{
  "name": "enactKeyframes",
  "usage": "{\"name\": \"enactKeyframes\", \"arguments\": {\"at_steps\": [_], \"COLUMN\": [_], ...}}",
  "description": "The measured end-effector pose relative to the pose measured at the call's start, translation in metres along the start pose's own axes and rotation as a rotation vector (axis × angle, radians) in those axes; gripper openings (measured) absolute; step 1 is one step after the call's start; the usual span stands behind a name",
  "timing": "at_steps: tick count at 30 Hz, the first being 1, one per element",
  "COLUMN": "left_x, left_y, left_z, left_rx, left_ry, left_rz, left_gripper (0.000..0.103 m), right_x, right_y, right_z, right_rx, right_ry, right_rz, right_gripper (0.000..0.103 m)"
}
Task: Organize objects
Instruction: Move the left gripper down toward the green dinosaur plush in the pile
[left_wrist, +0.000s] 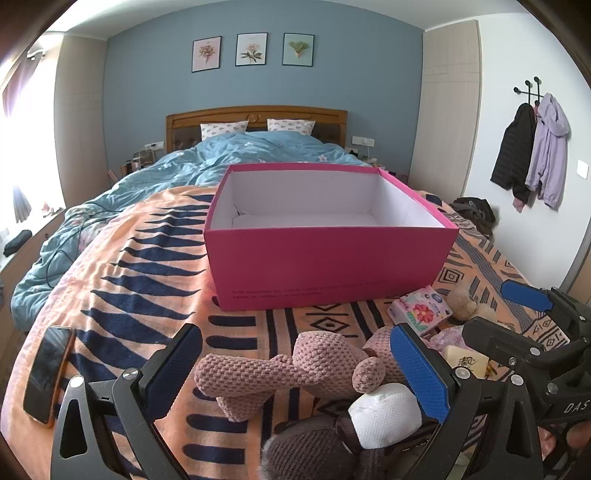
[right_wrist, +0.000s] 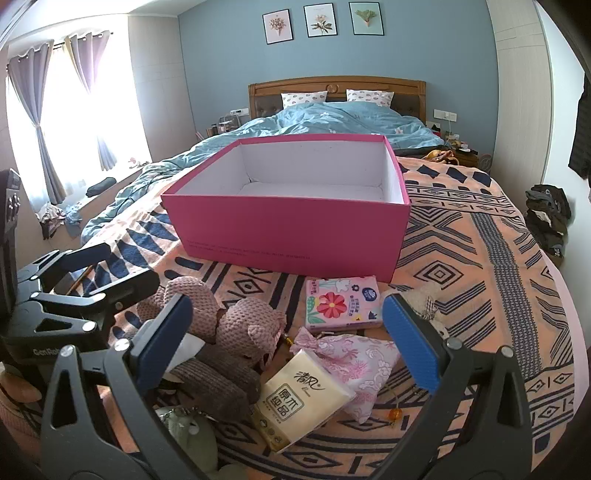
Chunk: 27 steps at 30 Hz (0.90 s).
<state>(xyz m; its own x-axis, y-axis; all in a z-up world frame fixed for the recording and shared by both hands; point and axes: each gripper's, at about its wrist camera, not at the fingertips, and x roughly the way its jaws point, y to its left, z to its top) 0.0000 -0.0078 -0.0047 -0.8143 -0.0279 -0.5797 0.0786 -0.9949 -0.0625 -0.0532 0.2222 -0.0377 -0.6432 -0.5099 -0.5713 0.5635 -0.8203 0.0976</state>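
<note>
Left wrist view is showing the left gripper hovering wide open over a pink knitted plush lying before the pink box; the right gripper is gaping over a tissue pack.

- I can't read the small dark print on the box's near wall; in the right view it is just as blurred
- my left gripper's blue finger covers part of the pink toy; the brown toy runs off the bottom edge
- the cream pack shows only a corner between the two grippers in the left view
- the tan plush is half hidden behind my right gripper's finger
- the green thing at the bottom of the right view is cut off; I can't tell what it is
- the clutter by the bed's far corner is too small to make out
</note>
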Motion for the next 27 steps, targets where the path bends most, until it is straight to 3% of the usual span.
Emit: {"name": "enactKeyframes", "arguments": {"at_steps": [14,18,27], "left_x": [-0.002,-0.005,-0.017], "left_y": [-0.002,-0.001,-0.008], "left_z": [-0.001,-0.005,-0.022], "left_rx": [0.014,0.041,0.127], "left_ry": [0.001,0.014,0.071], "left_rz": [-0.016,-0.088,-0.354], "left_gripper": [0.103,0.103,0.103], "right_x": [-0.006,-0.014,-0.035], "right_y": [-0.003,-0.012,-0.024], "right_z": [-0.001,-0.006,-0.033], "right_rx": [-0.012,-0.022,-0.069], "right_ry": [-0.002,0.008,0.088], "right_rz": [0.006,0.013,0.109], "right_gripper": [0.103,0.103,0.103]}}
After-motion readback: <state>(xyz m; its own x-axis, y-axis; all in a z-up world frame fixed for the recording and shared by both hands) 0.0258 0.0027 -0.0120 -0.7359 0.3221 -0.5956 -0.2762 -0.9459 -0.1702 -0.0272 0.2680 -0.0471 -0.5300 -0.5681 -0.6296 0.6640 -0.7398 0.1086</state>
